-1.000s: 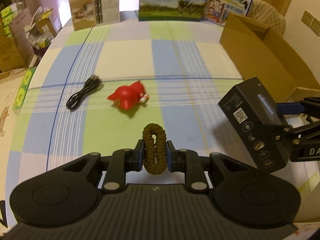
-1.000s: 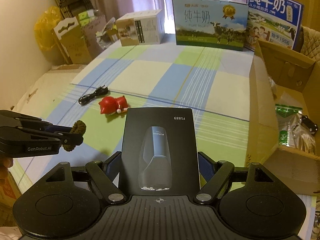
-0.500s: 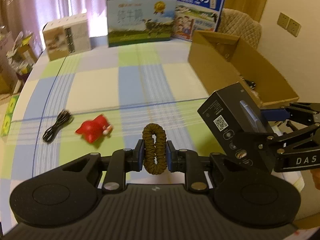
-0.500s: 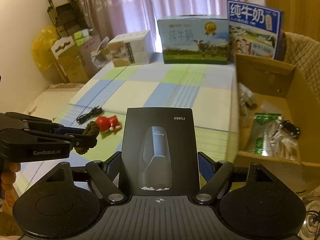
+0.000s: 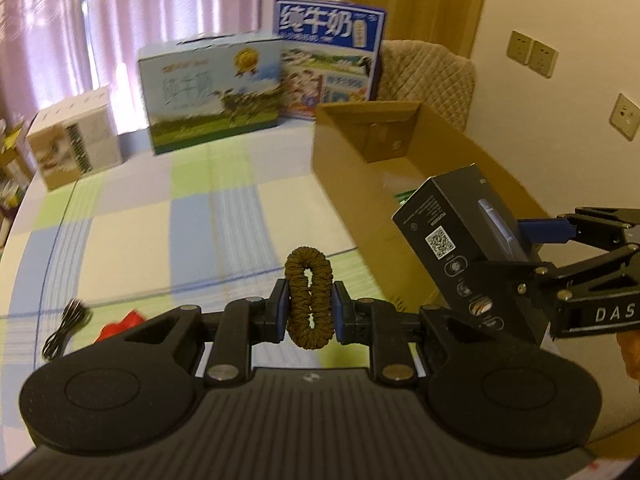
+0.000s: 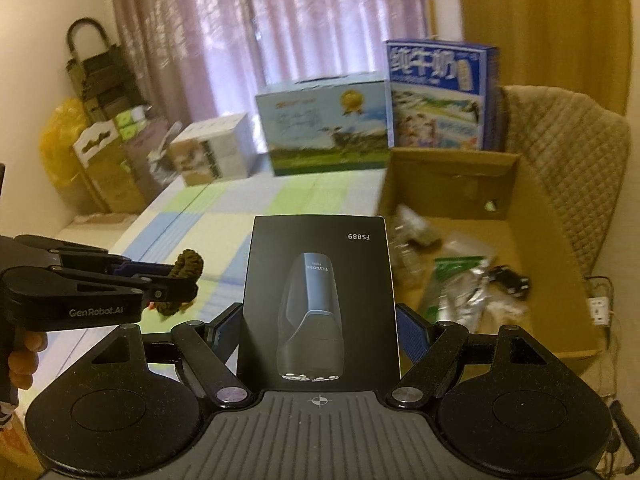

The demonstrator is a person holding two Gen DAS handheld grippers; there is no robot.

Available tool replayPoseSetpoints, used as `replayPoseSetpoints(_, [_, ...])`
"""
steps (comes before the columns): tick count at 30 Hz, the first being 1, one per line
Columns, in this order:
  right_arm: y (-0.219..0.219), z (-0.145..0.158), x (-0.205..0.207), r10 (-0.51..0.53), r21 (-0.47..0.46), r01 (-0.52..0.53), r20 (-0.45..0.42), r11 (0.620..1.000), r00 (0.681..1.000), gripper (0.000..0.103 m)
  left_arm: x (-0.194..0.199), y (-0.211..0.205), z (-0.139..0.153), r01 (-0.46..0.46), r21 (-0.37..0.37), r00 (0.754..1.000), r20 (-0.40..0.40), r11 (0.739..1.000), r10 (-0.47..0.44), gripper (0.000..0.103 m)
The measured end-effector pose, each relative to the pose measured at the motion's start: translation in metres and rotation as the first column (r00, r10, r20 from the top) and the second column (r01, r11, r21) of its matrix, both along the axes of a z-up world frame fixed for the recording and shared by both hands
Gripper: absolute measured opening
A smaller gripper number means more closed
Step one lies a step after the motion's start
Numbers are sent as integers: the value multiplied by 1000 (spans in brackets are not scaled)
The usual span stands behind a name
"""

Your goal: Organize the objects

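Observation:
My left gripper (image 5: 308, 306) is shut on a brown hair scrunchie (image 5: 308, 276), held upright above the checked tablecloth. The same scrunchie (image 6: 188, 264) shows at the left of the right wrist view. My right gripper (image 6: 320, 328) is shut on a black shaver box (image 6: 320, 300) marked FS889, raised near the open cardboard box (image 6: 536, 232). In the left wrist view that black shaver box (image 5: 460, 240) hangs over the cardboard box (image 5: 360, 176) at its near wall. A red toy (image 5: 120, 322) and a black cable (image 5: 64, 328) lie on the cloth at lower left.
Inside the cardboard box lie a foil packet (image 6: 460, 292), a clear bag and a small black item (image 6: 508, 280). Two milk cartons (image 5: 212, 92) and a white box (image 5: 72, 136) stand at the table's far edge. A quilted chair (image 6: 568, 184) sits behind the cardboard box.
Both grippers have swung right and upward toward the cardboard box with their loads. The red toy and cable have slid to the lower left of the left wrist view.

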State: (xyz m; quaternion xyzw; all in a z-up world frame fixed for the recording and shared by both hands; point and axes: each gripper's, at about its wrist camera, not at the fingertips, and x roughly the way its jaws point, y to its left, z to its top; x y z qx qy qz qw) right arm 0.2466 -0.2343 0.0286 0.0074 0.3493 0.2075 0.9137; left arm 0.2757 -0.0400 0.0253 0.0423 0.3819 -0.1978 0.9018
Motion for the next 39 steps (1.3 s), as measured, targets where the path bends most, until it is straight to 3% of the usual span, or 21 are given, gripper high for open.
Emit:
replayPoseSetpoints(8, [-52, 12, 15, -102, -6, 102, 30, 995, 994, 76, 13, -49, 5, 76, -5, 997, 33, 997, -76, 18])
replayPoseSetpoints(18, [-93, 15, 47, -156, -32, 158, 58, 987, 986, 76, 39, -101, 2, 128, -9, 991, 41, 992, -128, 18])
replayPoseSetpoints(39, [-120, -33, 113, -178, -79, 174, -45, 982, 983, 76, 89, -155, -24, 158, 30, 987, -19, 987, -157, 18])
